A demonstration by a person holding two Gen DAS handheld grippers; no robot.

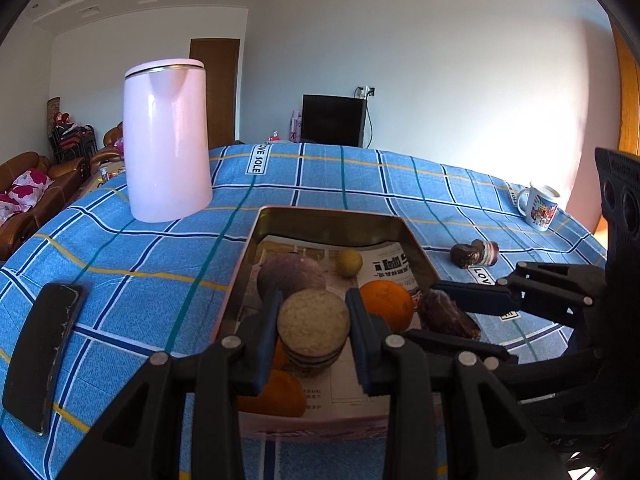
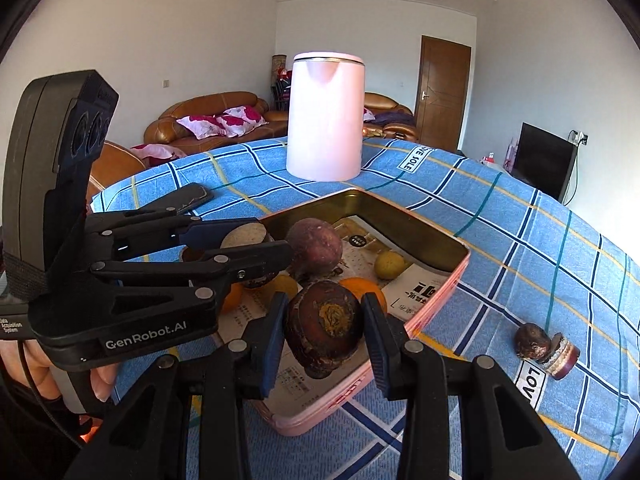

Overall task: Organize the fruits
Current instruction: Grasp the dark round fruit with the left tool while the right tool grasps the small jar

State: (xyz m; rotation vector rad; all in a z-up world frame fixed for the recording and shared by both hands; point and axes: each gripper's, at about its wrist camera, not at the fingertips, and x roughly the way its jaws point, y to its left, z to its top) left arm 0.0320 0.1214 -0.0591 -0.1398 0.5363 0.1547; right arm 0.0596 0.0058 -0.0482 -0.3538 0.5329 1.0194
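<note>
So the pink tin (image 2: 420,312) sits mid-table on the blue checked cloth (image 1: 140,248), near the kettle (image 1: 166,140). Left gripper (image 1: 314,320) is clamped on a tan, flat-topped fruit (image 1: 313,318) over the tin; right gripper (image 2: 324,328) grips a dark brown fruit (image 2: 324,322) above its near edge.

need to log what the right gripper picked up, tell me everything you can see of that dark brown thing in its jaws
The dark brown fruit is roundish, with a rough, scuffed, leathery-looking skin and a yellowish, crusty patch on the end facing the camera. The right gripper is shut on it, one blue pad pressing each side. It hangs clear above the near edge of the pink tin tray, touching nothing else. In the left wrist view it shows as a dark wrinkled lump beside the orange.
</note>
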